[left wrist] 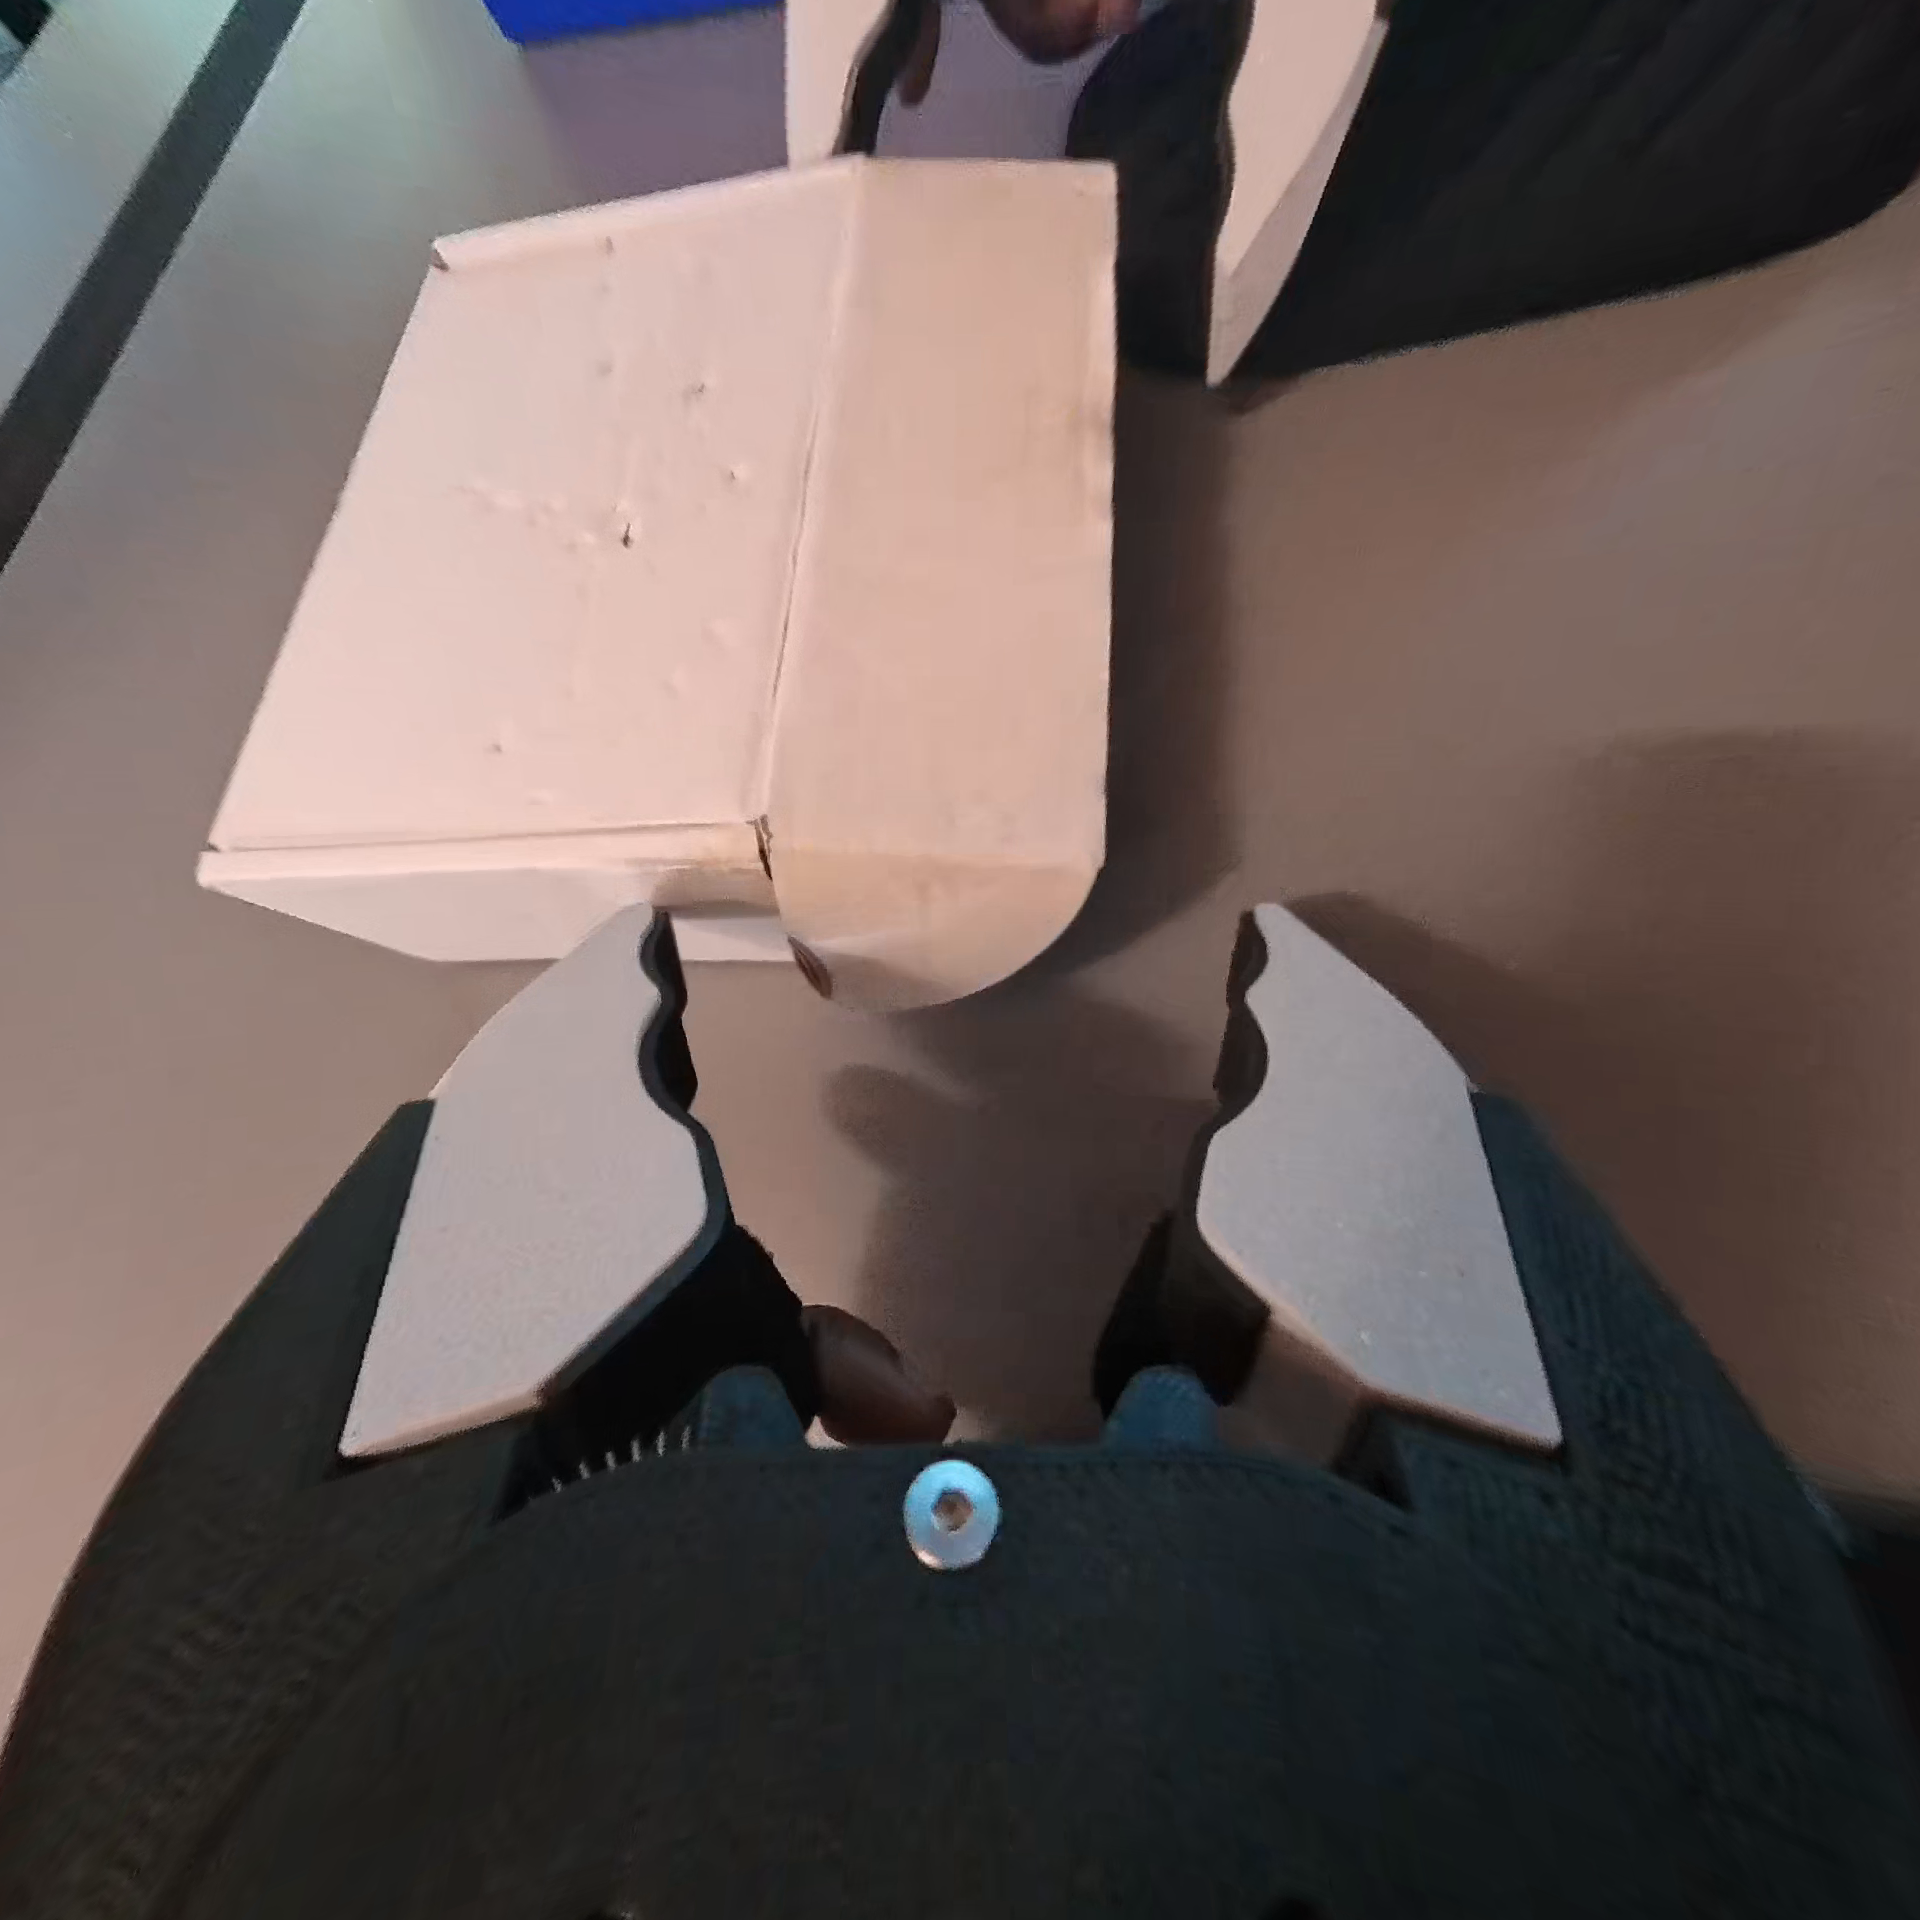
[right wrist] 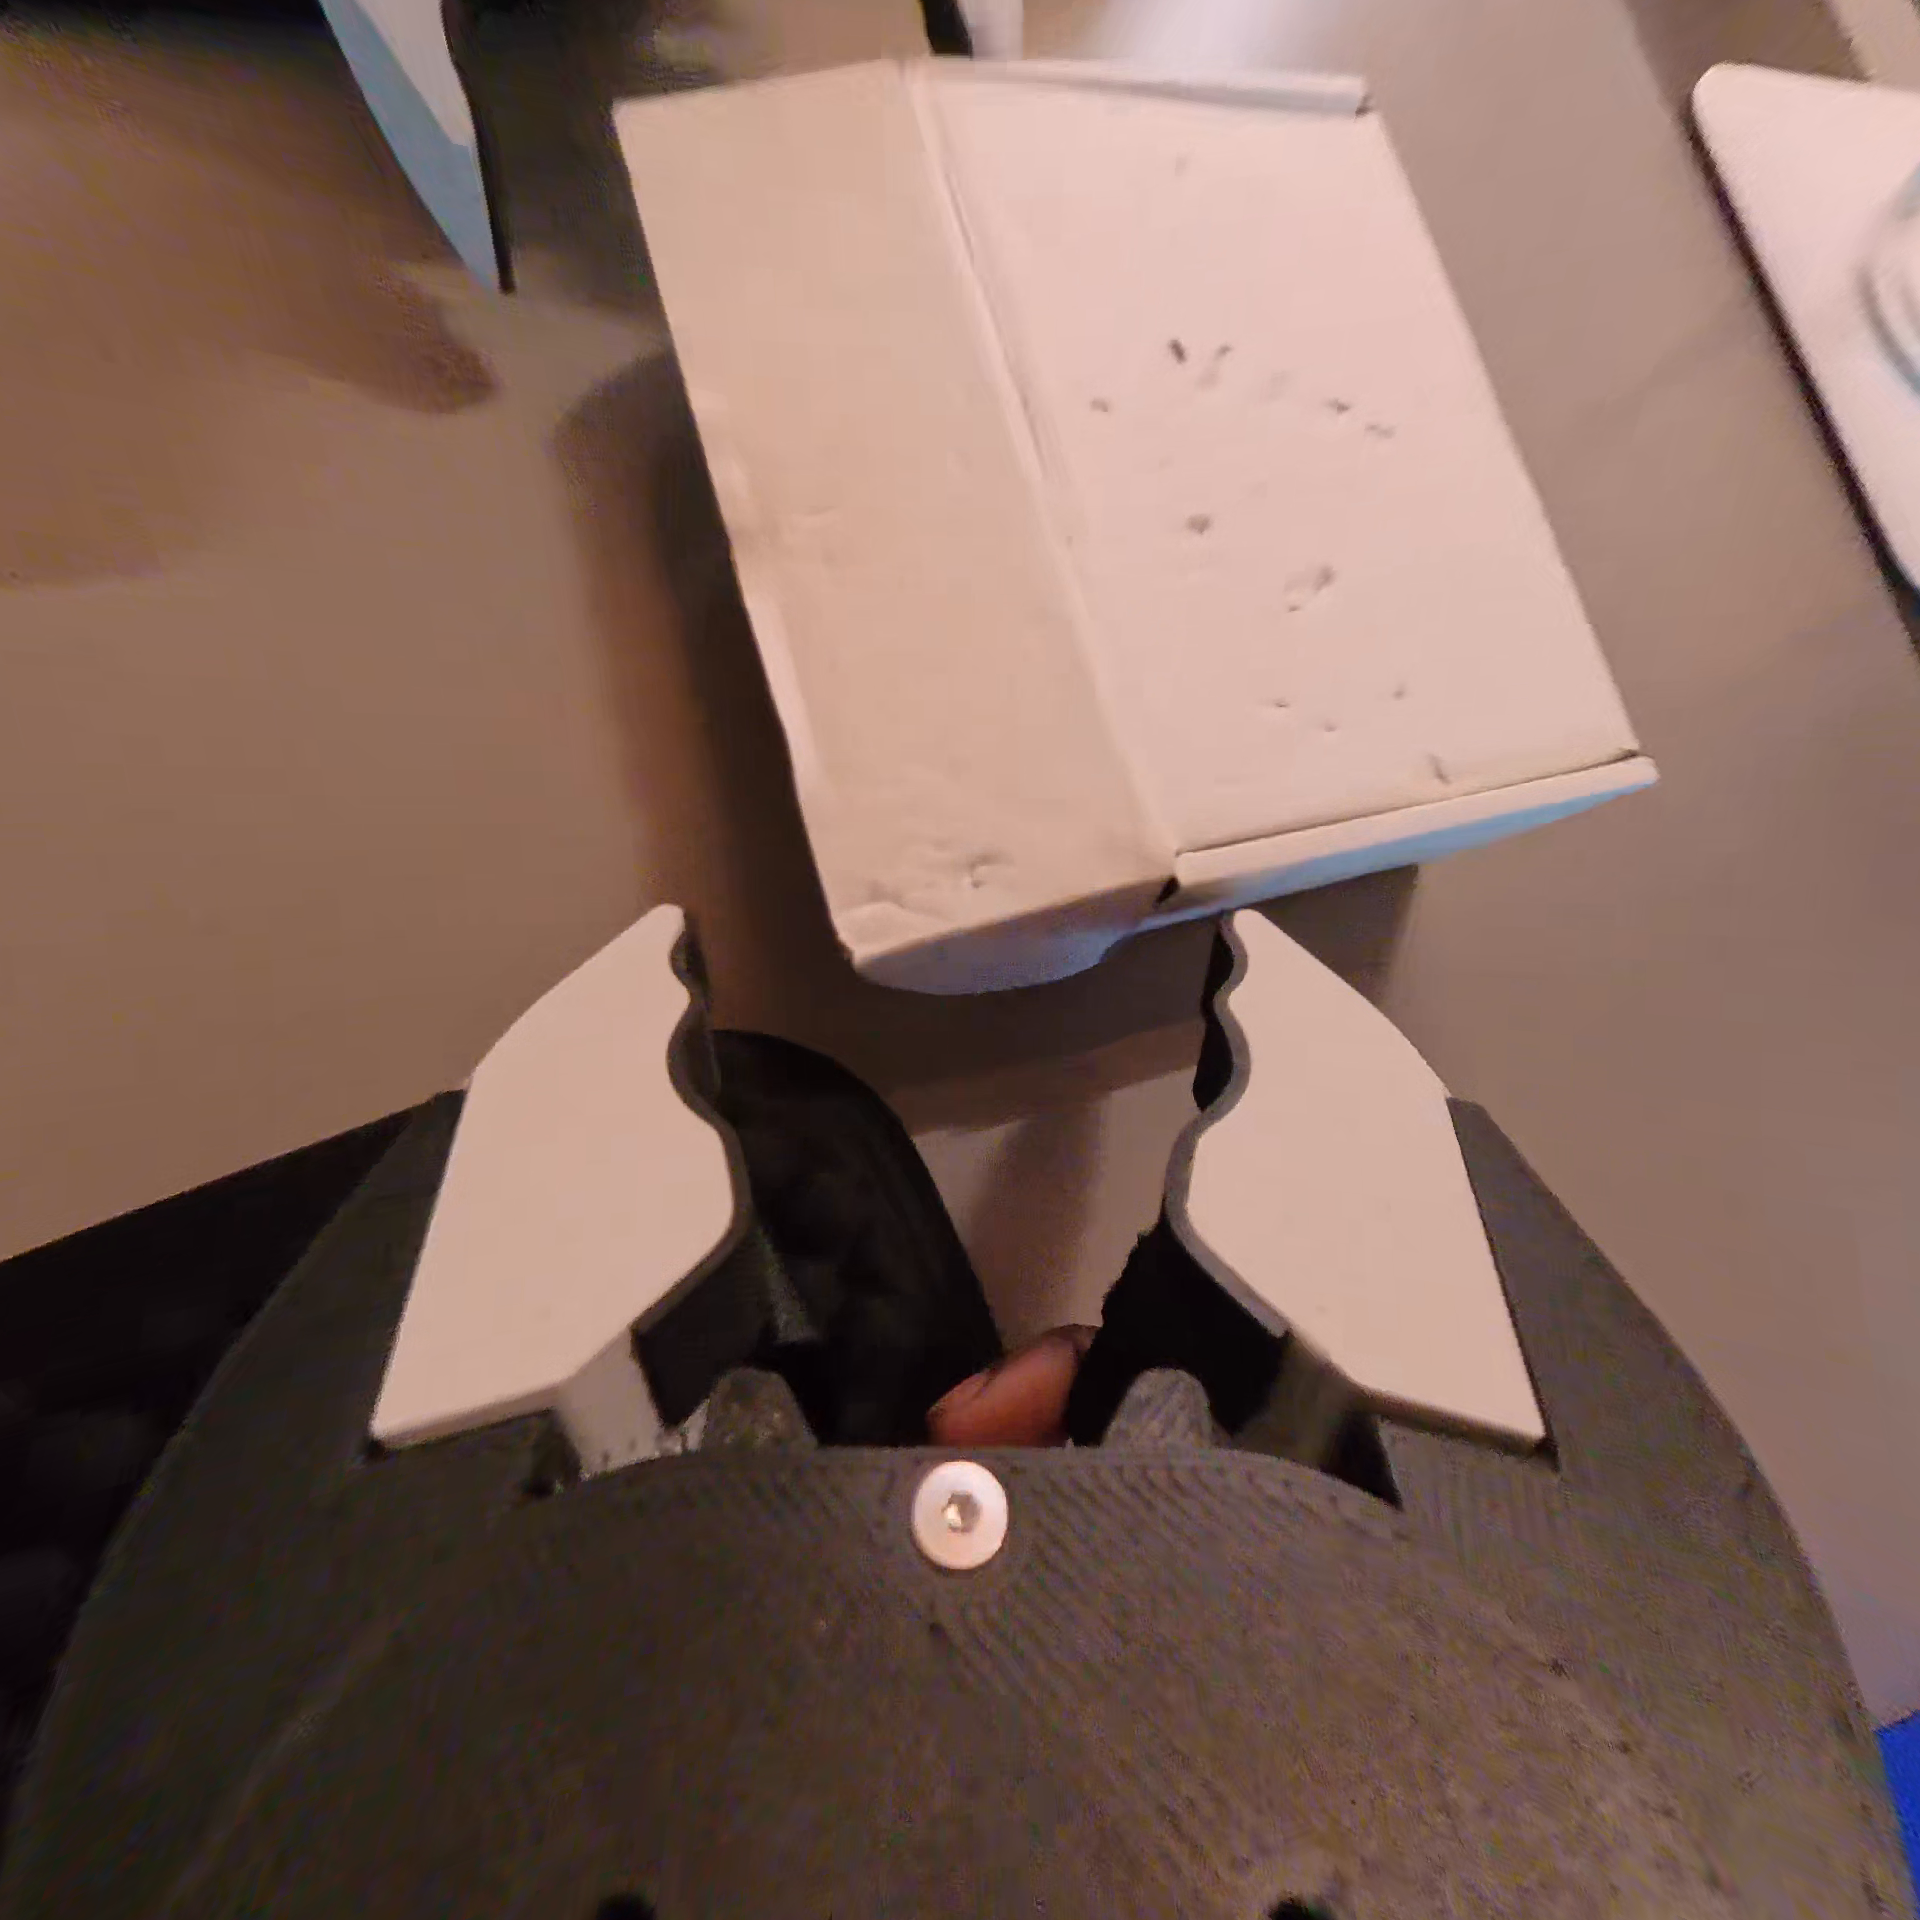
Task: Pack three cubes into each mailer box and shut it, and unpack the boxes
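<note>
A white mailer box (left wrist: 582, 582) lies on the grey table, just ahead of both grippers. Its lid is down and dented. The lid's front flap (left wrist: 956, 520) sticks out sideways, untucked, with a rounded ear at its near corner. My left gripper (left wrist: 956, 930) is open and empty, its tips at the box's near edge by that ear. The right wrist view shows the same box (right wrist: 1299, 468) and flap (right wrist: 883, 520) from the opposite side. My right gripper (right wrist: 956, 930) is open and empty at the near edge there. No cubes are in view.
The right gripper's white fingers (left wrist: 1288, 208) show beyond the box in the left wrist view. A left gripper finger (right wrist: 416, 114) shows at the top left of the right wrist view. A white mat (right wrist: 1808, 291) lies at the right. A blue object (left wrist: 623, 16) sits at the far edge. The left gripper is farther from the blue object (left wrist: 623, 16), some 40 cm, than the right, some 25 cm.
</note>
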A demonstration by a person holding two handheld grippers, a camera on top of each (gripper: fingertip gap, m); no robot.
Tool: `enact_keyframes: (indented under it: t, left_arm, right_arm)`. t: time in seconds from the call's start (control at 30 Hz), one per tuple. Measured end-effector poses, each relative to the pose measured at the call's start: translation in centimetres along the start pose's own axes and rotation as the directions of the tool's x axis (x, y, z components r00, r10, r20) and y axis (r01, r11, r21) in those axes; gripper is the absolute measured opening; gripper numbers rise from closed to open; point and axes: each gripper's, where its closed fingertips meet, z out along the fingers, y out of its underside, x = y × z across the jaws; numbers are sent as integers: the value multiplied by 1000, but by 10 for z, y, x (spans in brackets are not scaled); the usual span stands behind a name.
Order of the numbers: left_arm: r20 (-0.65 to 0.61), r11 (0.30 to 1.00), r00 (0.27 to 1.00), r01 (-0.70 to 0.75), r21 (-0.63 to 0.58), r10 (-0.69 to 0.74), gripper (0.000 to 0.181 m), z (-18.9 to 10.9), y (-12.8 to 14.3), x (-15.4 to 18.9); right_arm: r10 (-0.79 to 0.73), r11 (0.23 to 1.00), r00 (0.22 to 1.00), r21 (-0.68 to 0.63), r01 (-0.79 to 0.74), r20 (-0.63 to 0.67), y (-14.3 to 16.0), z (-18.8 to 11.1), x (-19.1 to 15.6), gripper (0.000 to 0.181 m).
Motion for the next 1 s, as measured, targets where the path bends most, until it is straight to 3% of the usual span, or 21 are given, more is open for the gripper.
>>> enact_keyframes:
  t: [0.13,0.3,0.43,0.53,0.7,0.8,1.0]
  left_arm:
    - [38,999,999,-27,26,26,92,0,1,-6]
    - [157,977,987,-70,203,38,74,-25,-31,-19]
    - [319,964,948,-69,256,-16,47,-36,-39,-40]
    - [349,964,937,-80,252,-14,34,-37,-37,-42]
    - [338,959,938,-23,284,-78,35,-40,-41,-42]
    - [275,942,947,70,329,-167,35,-42,-45,-39]
    - [248,944,942,147,295,-224,37,-34,-33,-42]
  right_arm:
    - [-15,1000,999,17,15,-31,-2,4,9,86]
    - [32,975,993,223,-7,-111,-32,-19,21,73]
    - [72,941,976,338,2,-206,-47,-29,34,42]
    - [62,944,960,327,33,-275,-46,-29,38,37]
    - [89,918,953,395,35,-290,-54,-35,38,36]
    - [164,884,961,466,-43,-223,-59,-41,35,36]
    - [207,905,961,410,-116,-185,-50,-29,35,36]
